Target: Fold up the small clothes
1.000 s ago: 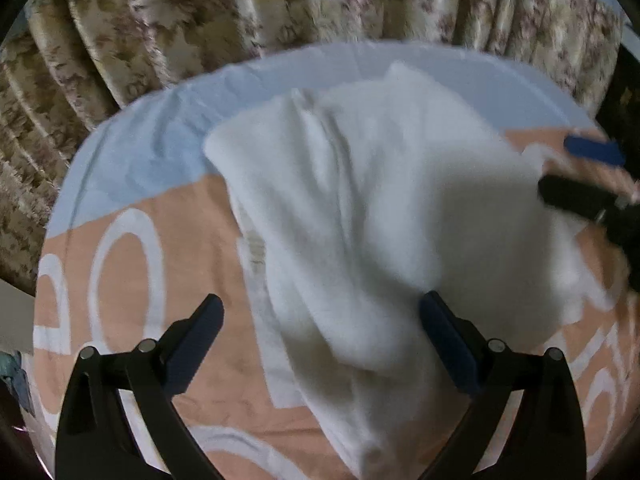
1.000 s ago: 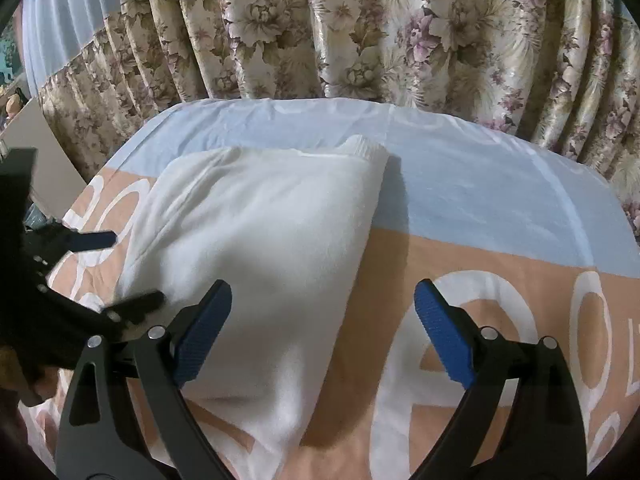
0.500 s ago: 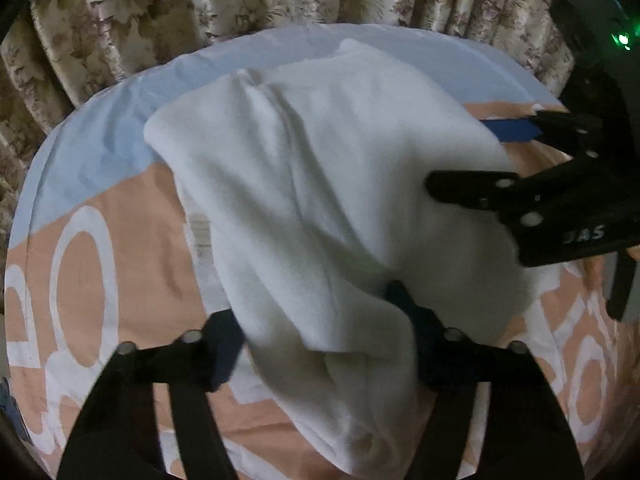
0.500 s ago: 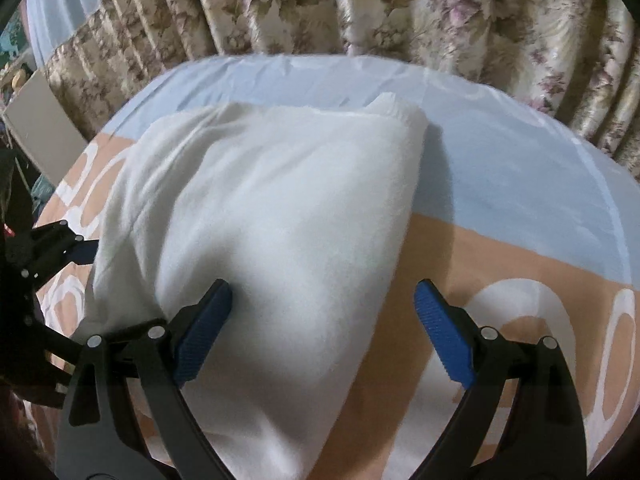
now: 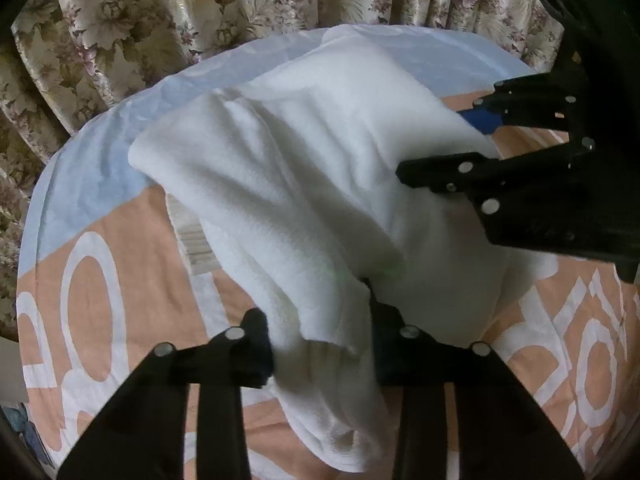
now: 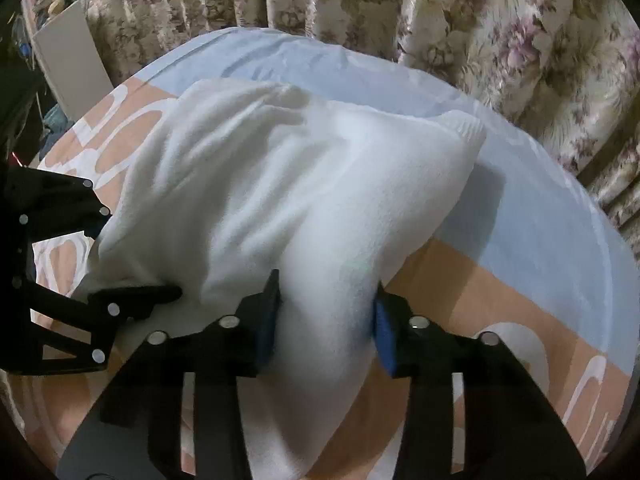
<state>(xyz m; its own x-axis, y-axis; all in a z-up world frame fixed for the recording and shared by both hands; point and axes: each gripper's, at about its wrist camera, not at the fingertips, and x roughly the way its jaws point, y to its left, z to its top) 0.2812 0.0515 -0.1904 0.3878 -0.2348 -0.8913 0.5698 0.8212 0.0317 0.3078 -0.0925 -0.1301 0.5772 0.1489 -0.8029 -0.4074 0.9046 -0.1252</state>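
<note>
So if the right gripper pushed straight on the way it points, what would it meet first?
The white garment itself: the right gripper already has its jaws closed on a bunched fold. Beyond that lies the bedsheet, then the floral curtain, though depth is hard to judge.

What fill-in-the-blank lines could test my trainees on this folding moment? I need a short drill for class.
1. Both tools are closed on the same white ____.
2. The left tool and the right tool each pinch the garment between ____ pads.
3. The garment lies on a sheet coloured peach, white and light ____.
4. Behind the sheet hangs a ____-patterned curtain.

Missing words: garment; blue; blue; floral
</note>
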